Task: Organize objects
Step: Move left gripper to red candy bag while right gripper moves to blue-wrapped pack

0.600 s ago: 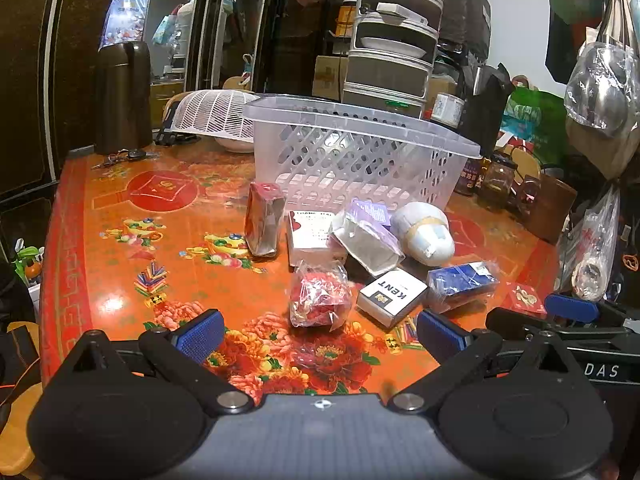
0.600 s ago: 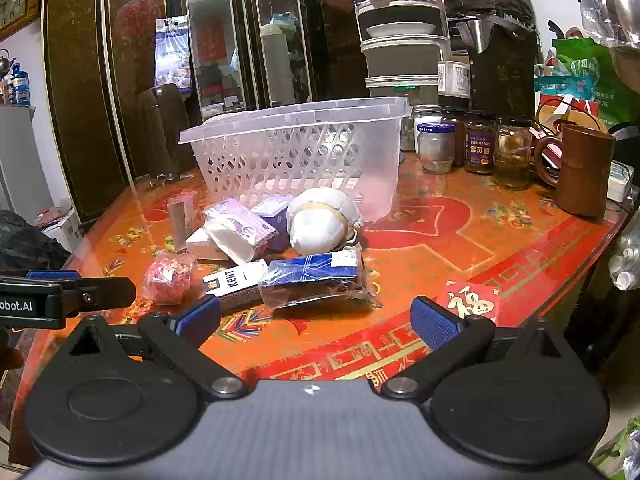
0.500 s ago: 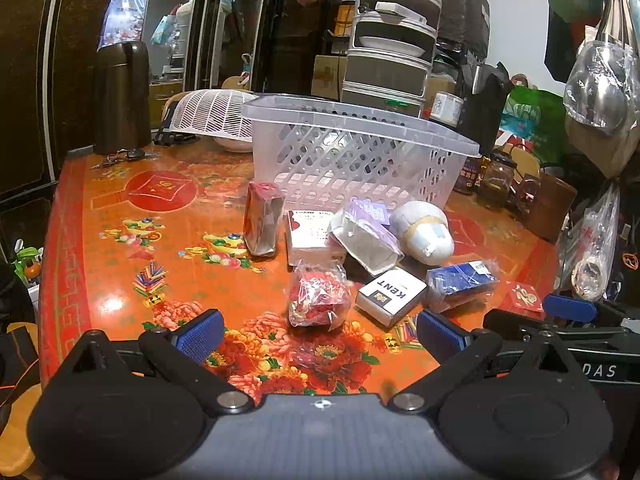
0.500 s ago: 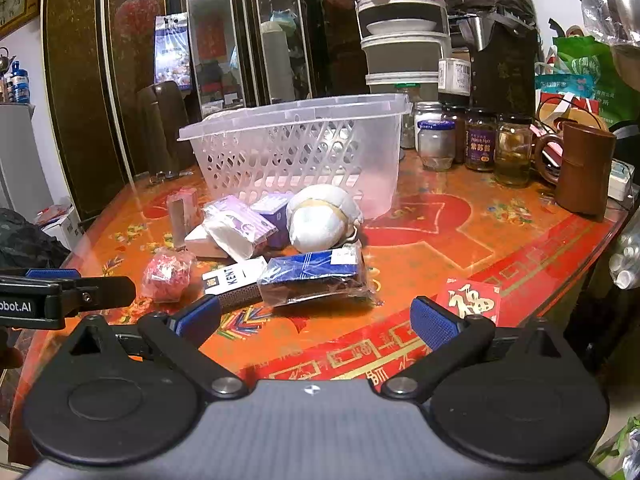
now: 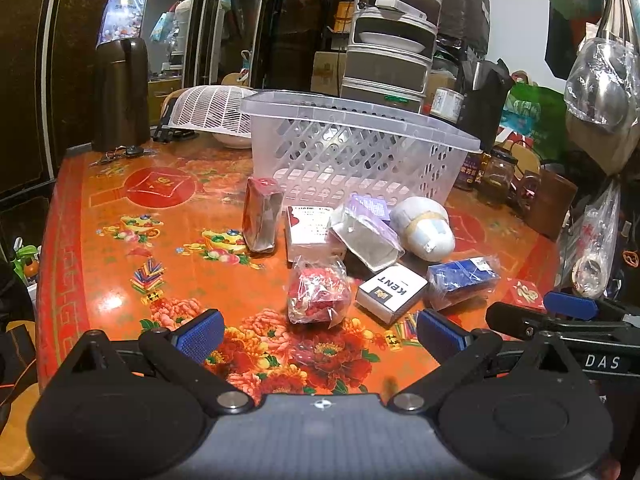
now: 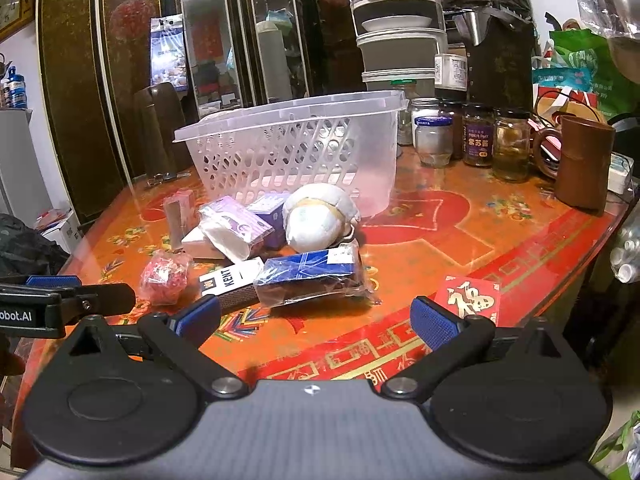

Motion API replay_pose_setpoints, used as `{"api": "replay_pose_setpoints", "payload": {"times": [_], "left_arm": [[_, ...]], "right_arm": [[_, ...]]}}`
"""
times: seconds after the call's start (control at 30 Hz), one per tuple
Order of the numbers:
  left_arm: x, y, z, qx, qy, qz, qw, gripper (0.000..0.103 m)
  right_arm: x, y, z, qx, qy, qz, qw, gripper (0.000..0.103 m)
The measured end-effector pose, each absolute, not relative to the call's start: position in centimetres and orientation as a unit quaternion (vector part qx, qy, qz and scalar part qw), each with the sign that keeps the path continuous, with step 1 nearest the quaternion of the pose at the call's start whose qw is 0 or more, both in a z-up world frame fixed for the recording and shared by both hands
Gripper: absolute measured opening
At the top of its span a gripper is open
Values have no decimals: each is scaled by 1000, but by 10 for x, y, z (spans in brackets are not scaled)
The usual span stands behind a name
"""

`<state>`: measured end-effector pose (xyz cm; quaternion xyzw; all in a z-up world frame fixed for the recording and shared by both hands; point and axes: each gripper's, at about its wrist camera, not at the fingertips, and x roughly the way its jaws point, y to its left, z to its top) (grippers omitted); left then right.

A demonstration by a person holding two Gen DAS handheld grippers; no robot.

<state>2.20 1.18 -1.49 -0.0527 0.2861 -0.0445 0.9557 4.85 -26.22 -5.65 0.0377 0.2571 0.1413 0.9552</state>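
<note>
A clear plastic basket [image 5: 360,148] [image 6: 296,148] stands empty on the orange flowered table [image 5: 120,216]. In front of it lie a red packet bag [image 5: 318,294] [image 6: 164,278], a white KENT box [image 5: 392,292] [image 6: 234,278], a blue wrapped pack [image 5: 460,280] [image 6: 310,276], a white mask [image 5: 426,232] [image 6: 316,220], a purple tissue pack [image 5: 366,232] [image 6: 236,228], a white box [image 5: 312,232] and an upright red pack [image 5: 262,216] [image 6: 178,210]. My left gripper [image 5: 316,332] is open, just short of the red bag. My right gripper [image 6: 316,320] is open, just short of the blue pack.
Glass jars [image 6: 476,140] and a brown leather cup [image 6: 584,164] stand at the table's right rear. A red envelope [image 6: 468,300] lies near the front edge. A dark thermos [image 5: 120,96] and a white cover [image 5: 212,110] sit at the back left. Bags [image 5: 600,80] hang right.
Both grippers have edged slightly forward toward the pile. The objects have not moved.
</note>
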Motion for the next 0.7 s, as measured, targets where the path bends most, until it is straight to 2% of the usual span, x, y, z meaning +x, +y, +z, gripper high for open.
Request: {"api": "replay_pose_setpoints", "payload": {"times": [0.7], "left_arm": [[23, 11, -17, -54, 290, -48, 954, 103]], "right_arm": [[50, -263, -59, 40, 261, 134, 955, 103]]}}
